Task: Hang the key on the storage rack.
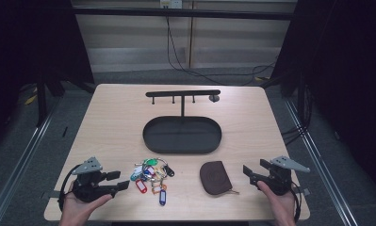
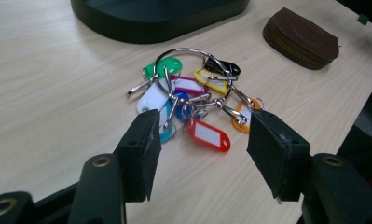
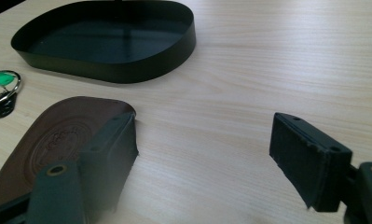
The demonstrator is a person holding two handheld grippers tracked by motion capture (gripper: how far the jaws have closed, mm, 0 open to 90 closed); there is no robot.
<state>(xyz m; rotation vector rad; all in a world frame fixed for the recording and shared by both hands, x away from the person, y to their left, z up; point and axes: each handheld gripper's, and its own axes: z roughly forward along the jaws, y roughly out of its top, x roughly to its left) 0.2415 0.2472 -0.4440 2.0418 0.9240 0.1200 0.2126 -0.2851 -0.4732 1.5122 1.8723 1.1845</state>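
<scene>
A bunch of coloured key tags on a metal ring (image 1: pixel 151 175) (image 2: pixel 195 100) lies near the table's front, left of centre. A brown leather pouch (image 1: pixel 215 177) (image 3: pixel 58 140) (image 2: pixel 301 38) lies to its right. My left gripper (image 1: pixel 117 181) (image 2: pixel 202 154) rests at the front left, open, its jaws pointing at the key bunch just ahead. My right gripper (image 1: pixel 255 175) (image 3: pixel 204 154) sits at the front right, open, with nothing between its jaws; the pouch lies beside its left jaw.
A black oval tray (image 1: pixel 148 136) (image 3: pixel 127 70) (image 2: pixel 127 28) stands mid-table, with a black hook rack (image 1: pixel 183 93) rising on a post behind it. Cables run on the floor beyond the table. The table's front edge is close to both hands.
</scene>
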